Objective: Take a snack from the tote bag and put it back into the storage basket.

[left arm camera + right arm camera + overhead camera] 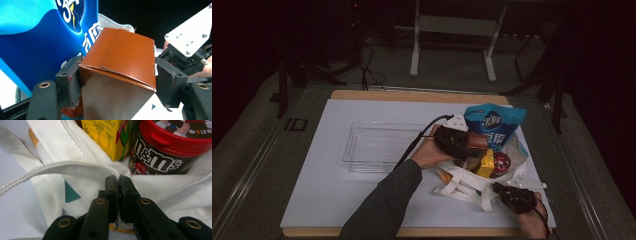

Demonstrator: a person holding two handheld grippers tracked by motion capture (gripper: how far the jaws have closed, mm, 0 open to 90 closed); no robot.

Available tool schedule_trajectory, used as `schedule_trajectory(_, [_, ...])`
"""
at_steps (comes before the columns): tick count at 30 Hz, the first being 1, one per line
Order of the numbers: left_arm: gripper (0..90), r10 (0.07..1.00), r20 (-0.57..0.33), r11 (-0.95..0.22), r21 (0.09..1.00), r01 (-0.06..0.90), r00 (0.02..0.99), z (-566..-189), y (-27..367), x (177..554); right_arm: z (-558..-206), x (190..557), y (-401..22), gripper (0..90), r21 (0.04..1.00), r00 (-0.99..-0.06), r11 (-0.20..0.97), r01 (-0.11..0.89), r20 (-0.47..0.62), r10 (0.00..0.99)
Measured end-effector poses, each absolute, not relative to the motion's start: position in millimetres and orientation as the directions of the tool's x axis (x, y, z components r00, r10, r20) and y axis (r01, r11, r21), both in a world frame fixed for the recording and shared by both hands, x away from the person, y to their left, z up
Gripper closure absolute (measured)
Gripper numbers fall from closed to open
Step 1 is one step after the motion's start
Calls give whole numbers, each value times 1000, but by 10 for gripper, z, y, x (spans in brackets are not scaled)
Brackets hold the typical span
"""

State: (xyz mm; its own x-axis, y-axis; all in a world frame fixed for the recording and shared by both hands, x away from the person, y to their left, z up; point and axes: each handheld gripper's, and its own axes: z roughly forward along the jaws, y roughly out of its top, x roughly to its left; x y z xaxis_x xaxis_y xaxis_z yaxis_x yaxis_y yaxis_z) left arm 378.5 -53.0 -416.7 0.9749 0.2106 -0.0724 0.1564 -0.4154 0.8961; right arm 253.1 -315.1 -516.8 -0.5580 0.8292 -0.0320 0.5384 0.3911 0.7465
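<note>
Here, at frame centre, your left gripper [117,82] clasps the brown box [120,75] while your right gripper [118,192], closed, pinches the tote bag [82,167]; loosening could drop the box.

We see brown box [117,75] cut off at left gripper view's bottom edge, its lower part hidden. Blue pouch [37,37] runs past top and left edges there. Candy tub [170,147] lid cropped in right gripper view; yellow carton [105,135] print too small to read.
</note>
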Motion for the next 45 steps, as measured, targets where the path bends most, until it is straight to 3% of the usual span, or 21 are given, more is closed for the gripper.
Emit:
schedule_trajectory(11, [279, 212, -104, -372, 911, 179, 972, -4259, -632, 3760, -5174, 2530, -3164, 859, 751, -562, 386, 536, -24, 827])
schedule_trajectory(18, [364, 212, -94, -359, 918, 167, 973, -4257, -617, 3729, -5176, 2530, -3173, 859, 753, -564, 381, 537, -16, 826])
schedule_trajectory(25, [362, 224, -146, -267, 942, 205, 964, -4305, -645, 3708, -5178, 2530, -3176, 859, 754, -562, 377, 538, -12, 827])
schedule_trajectory(45, [412, 266, -86, -280, 946, 163, 960, -4116, -480, 3681, -5182, 2524, -3182, 859, 756, -564, 376, 536, -11, 826])
